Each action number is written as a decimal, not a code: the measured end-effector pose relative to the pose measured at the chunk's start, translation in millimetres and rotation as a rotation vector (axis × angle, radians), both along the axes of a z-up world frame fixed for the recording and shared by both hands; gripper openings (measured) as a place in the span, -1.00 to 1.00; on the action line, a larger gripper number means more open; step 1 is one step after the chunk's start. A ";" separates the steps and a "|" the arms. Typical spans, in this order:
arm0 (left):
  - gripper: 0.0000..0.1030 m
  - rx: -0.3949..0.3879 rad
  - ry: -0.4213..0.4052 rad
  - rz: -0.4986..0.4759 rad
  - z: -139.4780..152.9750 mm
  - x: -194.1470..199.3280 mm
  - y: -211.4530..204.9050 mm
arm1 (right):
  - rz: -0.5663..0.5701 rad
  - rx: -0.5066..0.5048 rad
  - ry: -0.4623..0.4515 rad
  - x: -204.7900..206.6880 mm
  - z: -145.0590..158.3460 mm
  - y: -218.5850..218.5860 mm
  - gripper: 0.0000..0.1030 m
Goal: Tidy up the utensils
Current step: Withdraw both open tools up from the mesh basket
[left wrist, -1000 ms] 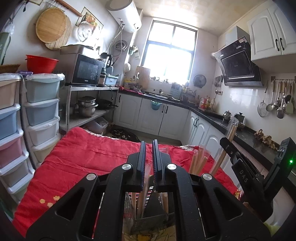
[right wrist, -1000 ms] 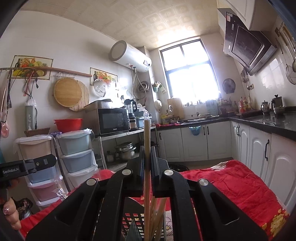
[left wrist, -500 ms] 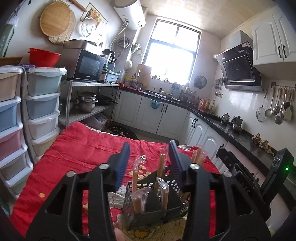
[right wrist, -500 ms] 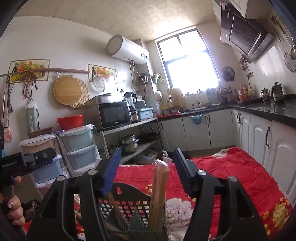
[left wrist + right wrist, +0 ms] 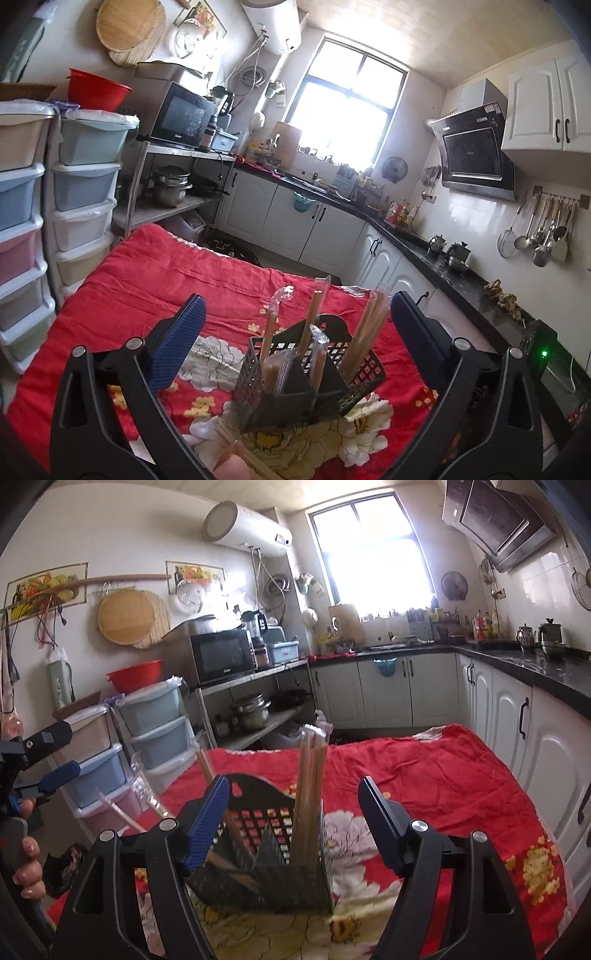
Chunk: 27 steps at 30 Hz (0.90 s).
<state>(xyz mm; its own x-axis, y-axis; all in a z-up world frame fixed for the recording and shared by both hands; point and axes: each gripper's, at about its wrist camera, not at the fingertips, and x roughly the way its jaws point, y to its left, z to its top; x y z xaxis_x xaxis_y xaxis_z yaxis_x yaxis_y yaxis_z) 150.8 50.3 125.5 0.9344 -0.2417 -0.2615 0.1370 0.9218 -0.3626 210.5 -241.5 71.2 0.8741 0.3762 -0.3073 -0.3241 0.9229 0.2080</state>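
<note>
A black perforated utensil caddy (image 5: 306, 380) stands on the red flowered cloth (image 5: 147, 291). It also shows in the right wrist view (image 5: 266, 853). Several wrapped wooden chopsticks (image 5: 369, 328) stand upright in its compartments, and a tall bundle (image 5: 312, 775) shows in the right wrist view. My left gripper (image 5: 295, 321) is open and empty, with its jaws wide either side of the caddy. My right gripper (image 5: 295, 812) is open and empty just above the caddy. Loose chopsticks (image 5: 240, 454) lie by a fingertip at the bottom edge.
Plastic drawer towers (image 5: 81, 192) stand left of the table. A steel rack with a microwave (image 5: 181, 118) is behind. White cabinets and a black counter (image 5: 424, 243) run along the right. The other gripper shows at the left edge of the right wrist view (image 5: 33, 760).
Both grippers opened from shut. The right one let go of the chopsticks, which now stand in the caddy. Both have drawn back and up, so the caddy shows fully.
</note>
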 end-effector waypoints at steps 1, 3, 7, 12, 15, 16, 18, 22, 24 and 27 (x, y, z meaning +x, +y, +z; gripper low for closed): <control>0.79 0.000 0.001 0.004 -0.8 -1.9 0.9 | 0.003 -0.001 0.003 -1.5 -0.4 0.1 0.37; 0.79 0.002 0.011 0.013 -3.8 -4.9 2.7 | 0.011 -0.002 0.005 -7.1 -0.2 1.2 0.39; 0.79 -0.007 0.034 0.019 -9.8 -9.2 7.8 | 0.033 -0.009 0.006 -18.5 1.0 4.1 0.40; 0.79 -0.009 0.059 0.028 -20.1 -16.0 13.8 | 0.068 -0.023 0.012 -29.8 -0.5 8.2 0.43; 0.79 -0.008 0.073 0.030 -26.6 -19.6 16.5 | 0.086 -0.037 0.025 -34.2 -2.6 12.9 0.43; 0.79 -0.008 0.078 0.031 -28.3 -20.5 17.5 | 0.090 -0.041 0.031 -35.5 -3.9 15.0 0.43; 0.79 -0.014 0.092 0.033 -33.5 -21.6 20.8 | 0.099 -0.049 0.040 -36.9 -5.6 17.3 0.43; 0.79 -0.026 0.120 0.045 -42.9 -25.0 26.4 | 0.116 -0.065 0.053 -41.2 -9.3 22.0 0.43; 0.79 -0.035 0.131 0.051 -47.1 -26.6 30.6 | 0.124 -0.070 0.059 -42.9 -10.5 23.1 0.43; 0.79 -0.036 0.143 0.059 -51.8 -29.4 33.6 | 0.139 -0.081 0.064 -45.5 -10.8 25.8 0.43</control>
